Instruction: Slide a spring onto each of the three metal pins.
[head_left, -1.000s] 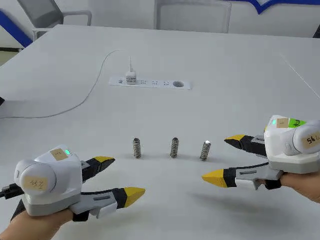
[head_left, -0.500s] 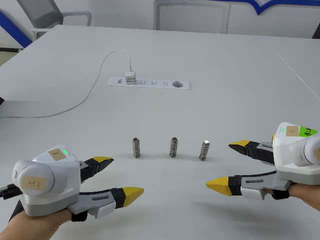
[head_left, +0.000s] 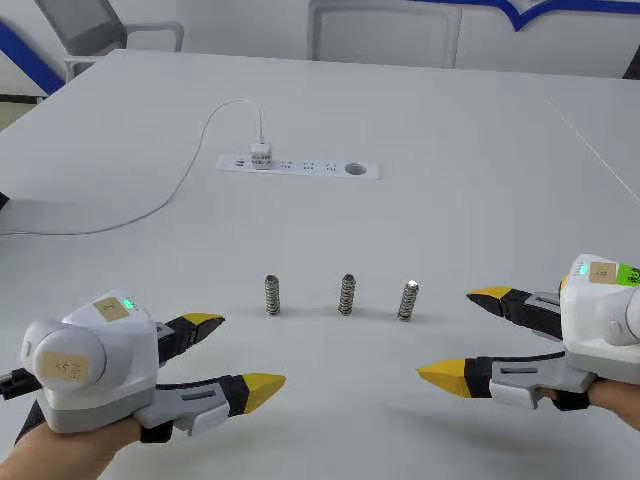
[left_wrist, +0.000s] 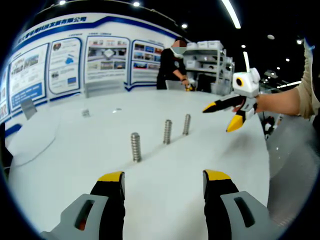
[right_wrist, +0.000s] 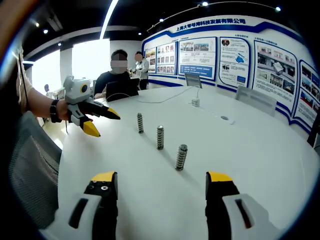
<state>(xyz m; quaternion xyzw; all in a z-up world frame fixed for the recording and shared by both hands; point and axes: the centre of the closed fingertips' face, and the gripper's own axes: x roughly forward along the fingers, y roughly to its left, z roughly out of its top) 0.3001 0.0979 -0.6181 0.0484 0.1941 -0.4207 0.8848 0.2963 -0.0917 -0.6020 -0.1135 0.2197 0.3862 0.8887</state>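
Between left gripper (head_left: 240, 350) and right gripper (head_left: 455, 333), three pins (head_left: 411, 288) carry springs (head_left: 272, 296).

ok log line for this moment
left gripper: open, empty | right gripper: open, empty | springs: on all three pins, upright | task: looks done

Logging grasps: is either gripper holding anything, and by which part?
Nothing is held: the left gripper and the right gripper are both open and empty, clear of the springs.

Three spring-sleeved pins (head_left: 346, 294) stand in a row on the surface (head_left: 470, 190), a power strip (head_left: 300, 166) behind them; the left gripper (head_left: 245, 350) and right gripper (head_left: 450, 333) flank them in front.
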